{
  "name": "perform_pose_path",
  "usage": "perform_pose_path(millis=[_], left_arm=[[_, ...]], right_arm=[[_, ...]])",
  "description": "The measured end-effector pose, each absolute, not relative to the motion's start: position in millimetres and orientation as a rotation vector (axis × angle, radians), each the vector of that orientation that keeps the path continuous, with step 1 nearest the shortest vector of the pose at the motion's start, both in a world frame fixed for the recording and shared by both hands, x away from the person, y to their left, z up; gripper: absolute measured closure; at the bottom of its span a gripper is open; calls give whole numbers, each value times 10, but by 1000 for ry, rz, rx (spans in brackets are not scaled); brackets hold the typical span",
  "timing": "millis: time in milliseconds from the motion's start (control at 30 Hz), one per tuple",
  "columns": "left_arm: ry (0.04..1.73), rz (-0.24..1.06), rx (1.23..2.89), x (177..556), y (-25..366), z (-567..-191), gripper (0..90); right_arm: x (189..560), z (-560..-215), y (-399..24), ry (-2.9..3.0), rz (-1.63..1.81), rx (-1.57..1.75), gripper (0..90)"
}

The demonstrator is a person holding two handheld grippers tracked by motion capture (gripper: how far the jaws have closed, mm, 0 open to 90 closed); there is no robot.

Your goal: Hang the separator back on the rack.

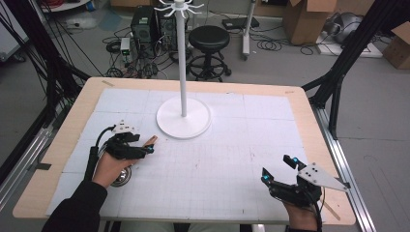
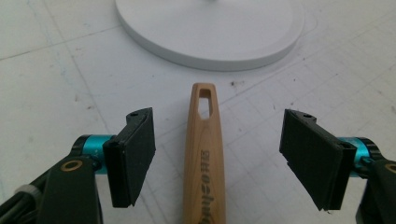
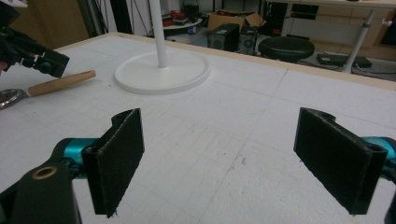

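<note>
A utensil with a wooden handle and a round metal head lies flat on the white mat, left of centre. My left gripper hovers over that handle. In the left gripper view the handle, with a hanging slot at its far end, runs between the jaws of my left gripper, whose pads stand apart from it on both sides. My right gripper rests open near the front right with nothing between its fingers. The right gripper view shows the handle and the left gripper at far left.
A white stand with a round base and a tall pole topped with hooks stands at the middle back of the mat. The wooden table edge frames the mat. A black stool and boxes sit on the floor beyond.
</note>
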State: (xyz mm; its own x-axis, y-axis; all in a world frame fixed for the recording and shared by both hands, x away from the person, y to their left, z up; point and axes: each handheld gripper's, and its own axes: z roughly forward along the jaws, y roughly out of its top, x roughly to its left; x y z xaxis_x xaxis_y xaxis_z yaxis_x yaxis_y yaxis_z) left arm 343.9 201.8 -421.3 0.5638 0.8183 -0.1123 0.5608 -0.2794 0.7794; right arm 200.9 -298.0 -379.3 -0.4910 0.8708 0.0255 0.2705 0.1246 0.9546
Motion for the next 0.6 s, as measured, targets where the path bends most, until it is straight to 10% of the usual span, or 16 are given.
perform_pose_path(millis=[600], left_arm=[[1111, 369, 2134, 3561, 2004, -4326, 477]], right_arm=[[2002, -3795, -2988, 1847, 1379, 1106, 147]])
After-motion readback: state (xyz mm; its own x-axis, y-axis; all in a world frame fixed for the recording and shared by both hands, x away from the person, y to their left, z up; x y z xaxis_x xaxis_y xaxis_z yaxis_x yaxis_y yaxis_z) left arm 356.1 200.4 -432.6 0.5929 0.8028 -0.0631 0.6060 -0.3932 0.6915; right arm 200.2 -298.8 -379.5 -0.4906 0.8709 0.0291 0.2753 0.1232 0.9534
